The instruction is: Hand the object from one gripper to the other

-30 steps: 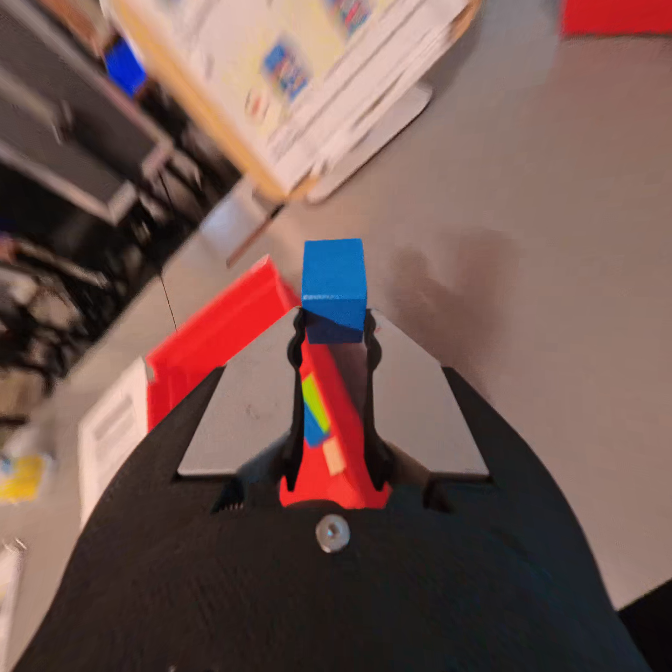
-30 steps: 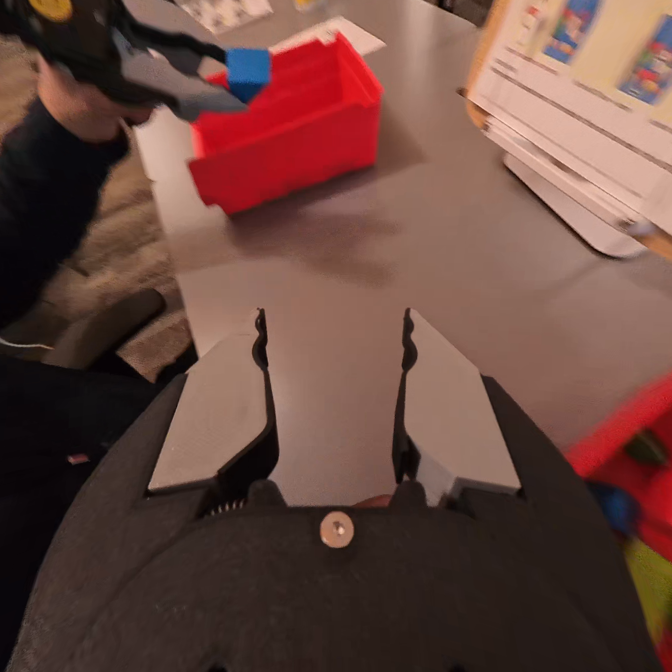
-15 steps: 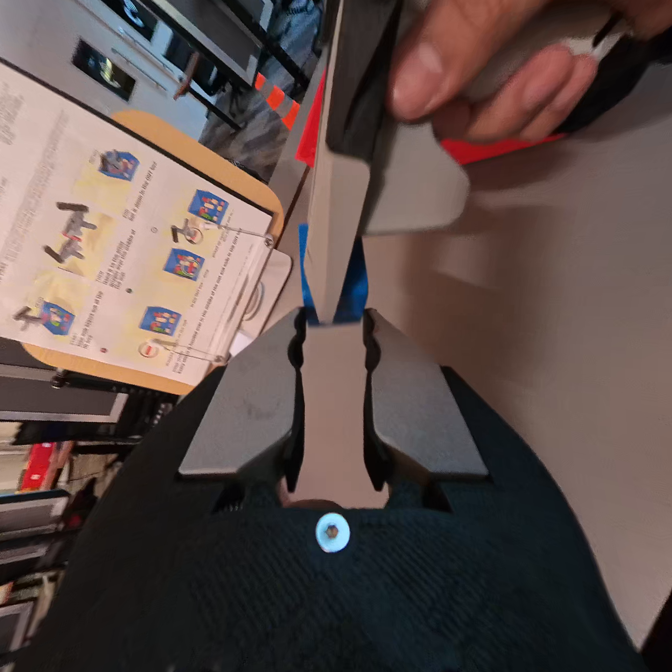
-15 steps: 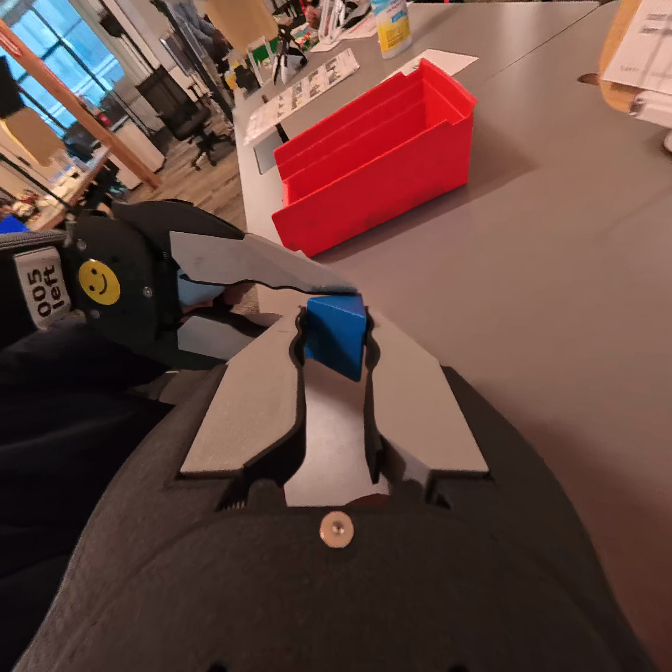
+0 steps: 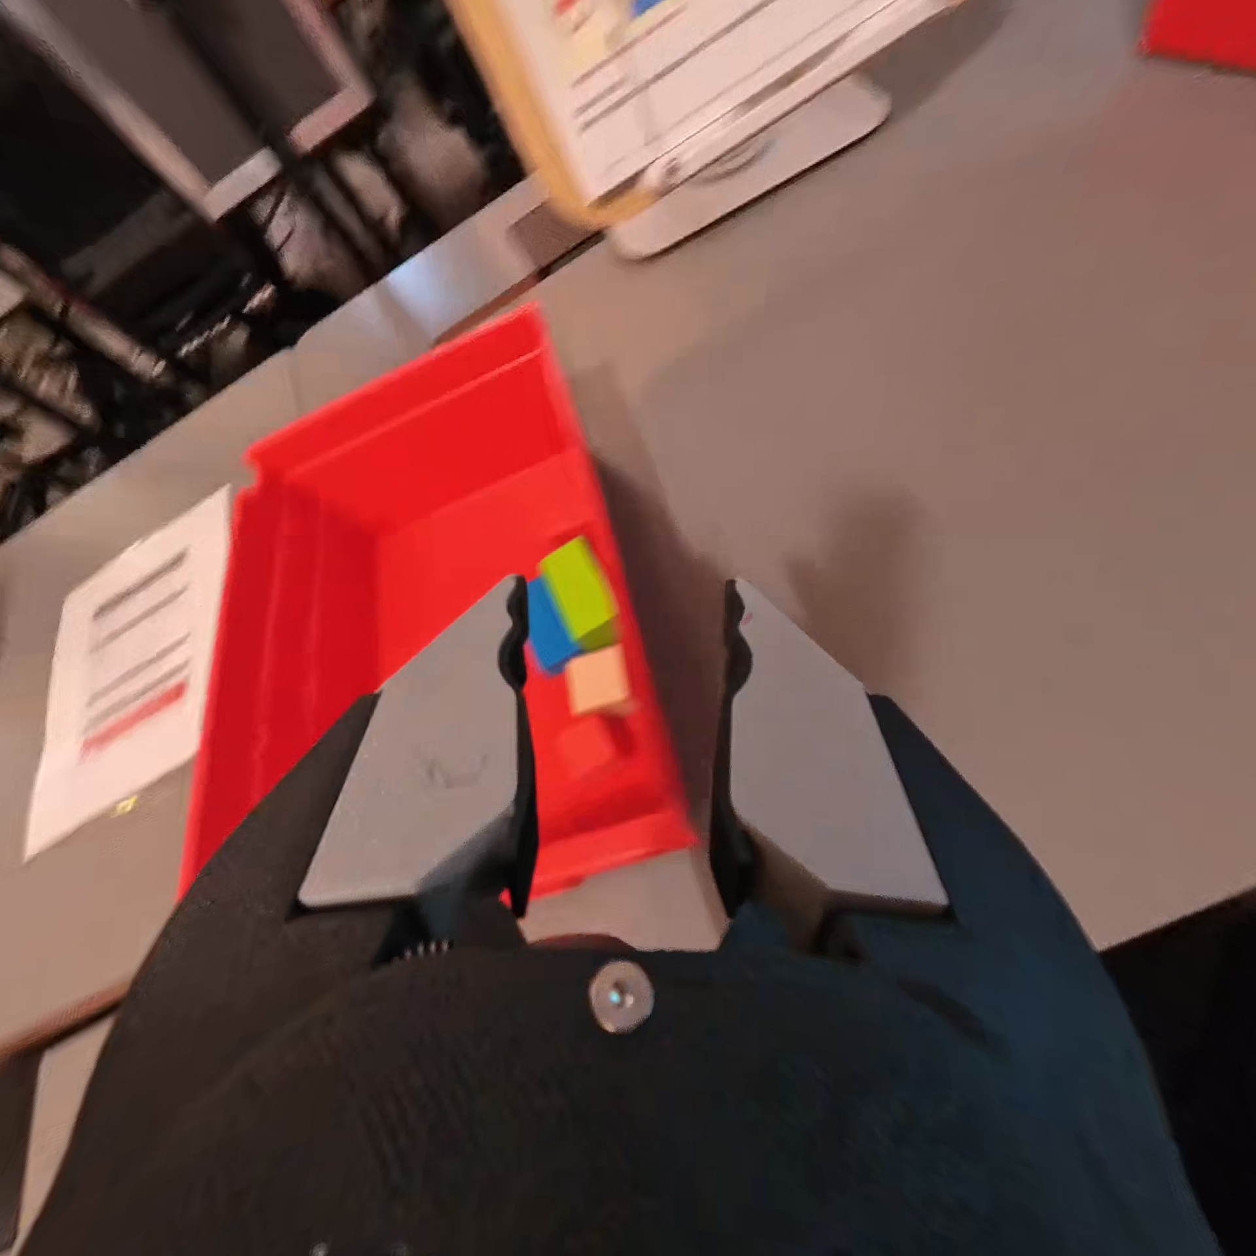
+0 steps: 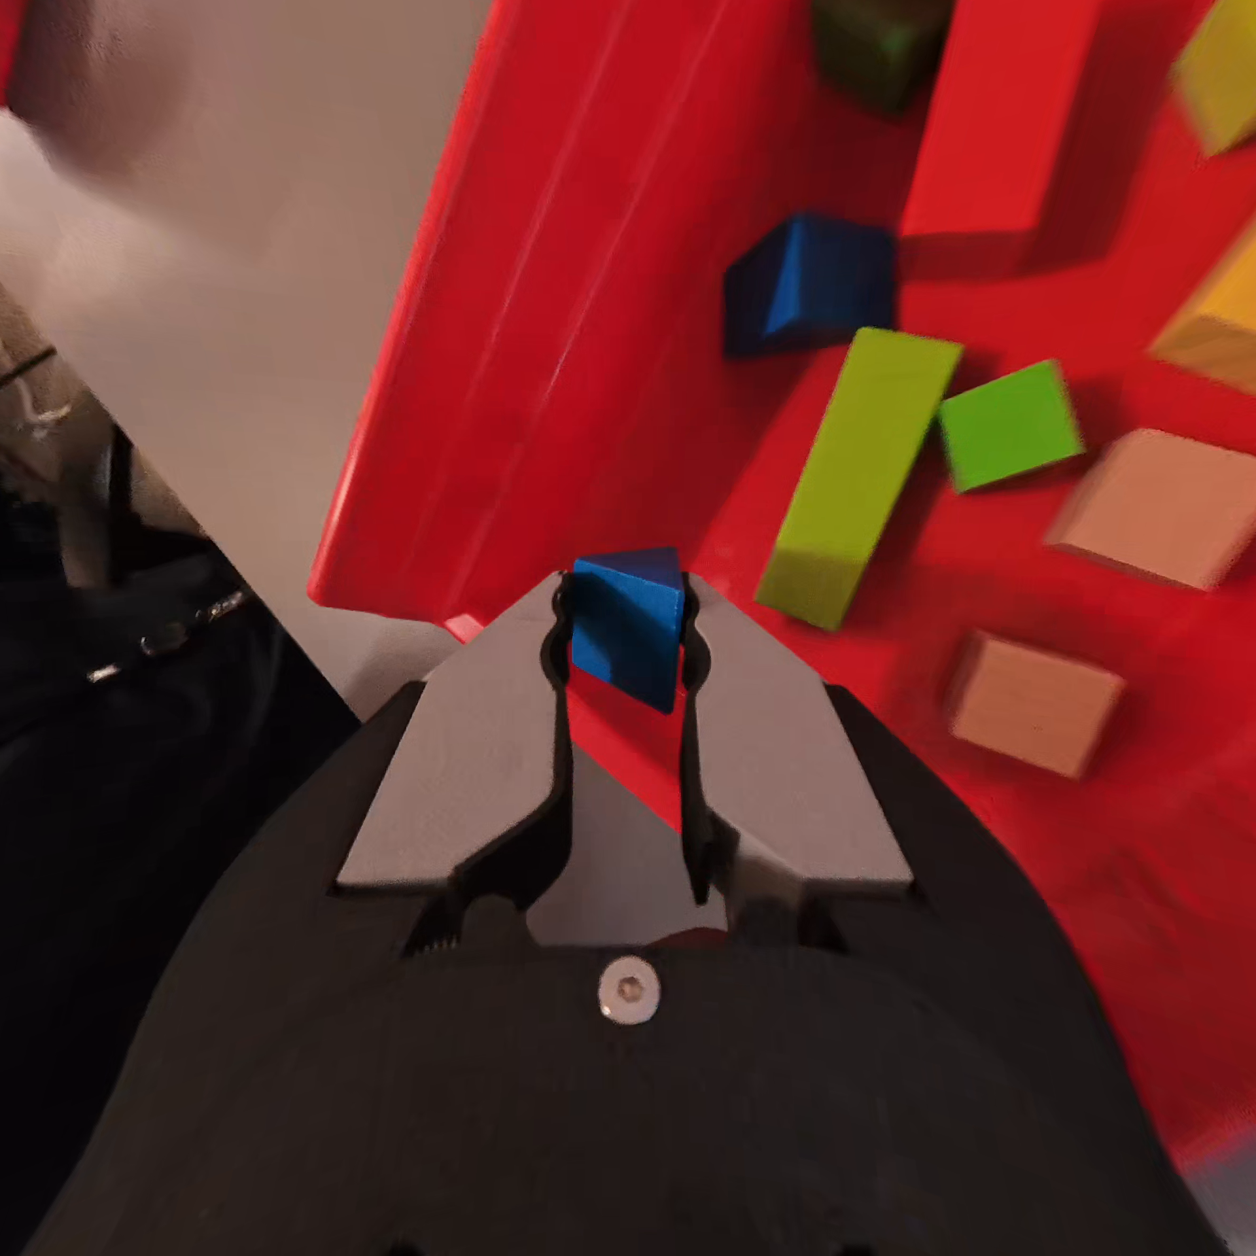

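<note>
While seen past the parted, bare fingers [image 5: 516, 625] of the left gripper [image 5: 622, 629], lies a red bin [image 5: 408, 530] on the grey tabletop [image 5: 951, 408], holding along its right wall a lime-green block [image 5: 578, 598], a blue block [image 5: 544, 635], a pale tan cube [image 5: 597, 678] and a red piece [image 5: 584, 747], all blurred. In the right wrist view, hangs the right gripper [image 6: 626, 612] over a second red bin [image 6: 544, 340], scattered with a dark blue wedge [image 6: 809, 282], a long lime-green block [image 6: 863, 469], a bright green cube [image 6: 1009, 425], two tan blocks [image 6: 1033, 703], a long red block [image 6: 992, 129], a dark green piece [image 6: 877, 47] and yellowish pieces at the right edge. Pinched between the right fingers [image 6: 489, 713], both pads pressed on its sides, sits the blue block [image 6: 629, 625], tilted on a corner above the bin's near wall. Differs from half a second ago: then gripped by both pairs of fingers at once, now released by the left and carried by the right alone; left fingers sprung wide and swung away toward the first bin; right gripper shifted from open tabletop to above the second bin. Round about: a printed white sheet [image 5: 129, 673] just left of the first bin, a clipboard with papers [image 5: 679, 95] on a pale stand at the far edge, dark shelving [image 5: 136, 204] beyond the tabletop, dark clothing [image 6: 102, 747] at lower left of the right view. Nothing between the held block and the bin floor below.
</note>
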Demonstrator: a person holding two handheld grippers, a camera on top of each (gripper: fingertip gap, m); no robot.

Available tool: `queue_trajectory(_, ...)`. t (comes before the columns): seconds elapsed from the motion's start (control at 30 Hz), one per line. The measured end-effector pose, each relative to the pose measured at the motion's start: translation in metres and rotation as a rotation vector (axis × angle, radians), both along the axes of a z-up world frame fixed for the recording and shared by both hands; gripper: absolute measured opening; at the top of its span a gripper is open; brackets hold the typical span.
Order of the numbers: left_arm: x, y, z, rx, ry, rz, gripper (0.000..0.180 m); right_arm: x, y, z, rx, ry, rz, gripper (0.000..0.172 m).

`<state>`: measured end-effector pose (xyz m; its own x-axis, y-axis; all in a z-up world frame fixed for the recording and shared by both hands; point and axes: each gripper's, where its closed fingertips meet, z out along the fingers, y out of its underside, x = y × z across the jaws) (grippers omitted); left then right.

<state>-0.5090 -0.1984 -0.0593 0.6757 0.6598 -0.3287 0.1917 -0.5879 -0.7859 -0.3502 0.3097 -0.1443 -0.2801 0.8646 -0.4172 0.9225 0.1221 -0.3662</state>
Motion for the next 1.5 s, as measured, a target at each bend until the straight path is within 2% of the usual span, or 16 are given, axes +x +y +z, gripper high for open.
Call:
queue_trajectory(0.1, -0.024, -0.057, -0.011, 0.024, -0.074, 0.148, 0.054, -0.003, -0.022, -0.021, -0.064, -0.055, 0.064, 0.028)
queue_trajectory(0.2, -0.035, -0.08, -0.026, 0.08, -0.198, 0.18, 0.061, -0.005, -0.034, -0.044, -0.073, -0.14, 0.111, 0.03)
queue_trajectory(0.33, -0.05, -0.1, -0.054, 0.014, -0.289, 0.227, 0.062, -0.015, -0.034, -0.048, -0.038, -0.143, 0.108, 0.04)
queue_trajectory(0.4, -0.055, -0.101, -0.07, -0.014, -0.356, 0.226, 0.062, -0.021, -0.023, -0.048, 0.049, -0.115, 0.083, 0.053)
queue_trajectory(0.6, -0.036, -0.066, -0.102, -0.005, -0.579, 0.089, 0.063, -0.028, 0.001, -0.044, 0.239, -0.097, 0.039, 0.057)
queue_trajectory(0.7, -0.034, -0.067, -0.121, -0.097, -0.614, 0.123, 0.064, -0.035, 0.001, -0.032, 0.238, -0.057, 0.012, 0.057)
queue_trajectory(0.77, -0.037, -0.072, -0.128, -0.176, -0.61, 0.158, 0.072, -0.04, -0.001, -0.021, 0.23, -0.02, -0.001, 0.056)
queue_trajectory(0.83, -0.034, -0.071, -0.13, -0.209, -0.643, 0.156, 0.054, -0.044, -0.002, -0.012, 0.24, 0.02, -0.007, 0.056)
queue_trajectory(0.9, -0.034, -0.07, -0.13, -0.23, -0.654, 0.137, 0.022, -0.045, -0.007, -0.001, 0.243, 0.071, -0.004, 0.057)
queue_trajectory(1.03, -0.037, -0.074, -0.13, -0.293, -0.647, 0.103, 0.021, -0.04, -0.023, 0.029, 0.223, 0.198, 0.011, 0.056)
queue_trajectory(1.13, -0.045, -0.076, -0.112, -0.286, -0.525, 0.085, 0.021, -0.033, -0.044, 0.059, 0.181, 0.322, 0.017, 0.055)
queue_trajectory(1.2, -0.049, -0.06, -0.074, -0.203, -0.373, 0.051, 0.021, -0.027, -0.071, 0.078, 0.108, 0.396, 0.051, 0.056)
queue_trajectory(1.3, -0.022, 0.004, 0.009, -0.073, -0.037, -0.16, 0.021, -0.021, -0.133, 0.111, -0.086, 0.503, 0.133, 0.06)
queue_trajectory(1.37, 0.013, 0.051, 0.049, -0.057, 0.167, -0.292, 0.021, -0.017, -0.186, 0.133, -0.262, 0.539, 0.214, 0.065)
queue_trajectory(1.43, 0.045, 0.092, 0.07, -0.097, 0.329, -0.36, 0.021, -0.017, -0.23, 0.147, -0.362, 0.562, 0.264, 0.069)
queue_trajectory(1.5, 0.075, 0.131, 0.073, -0.145, 0.421, -0.419, 0.021, -0.02, -0.266, 0.154, -0.39, 0.588, 0.295, 0.069)
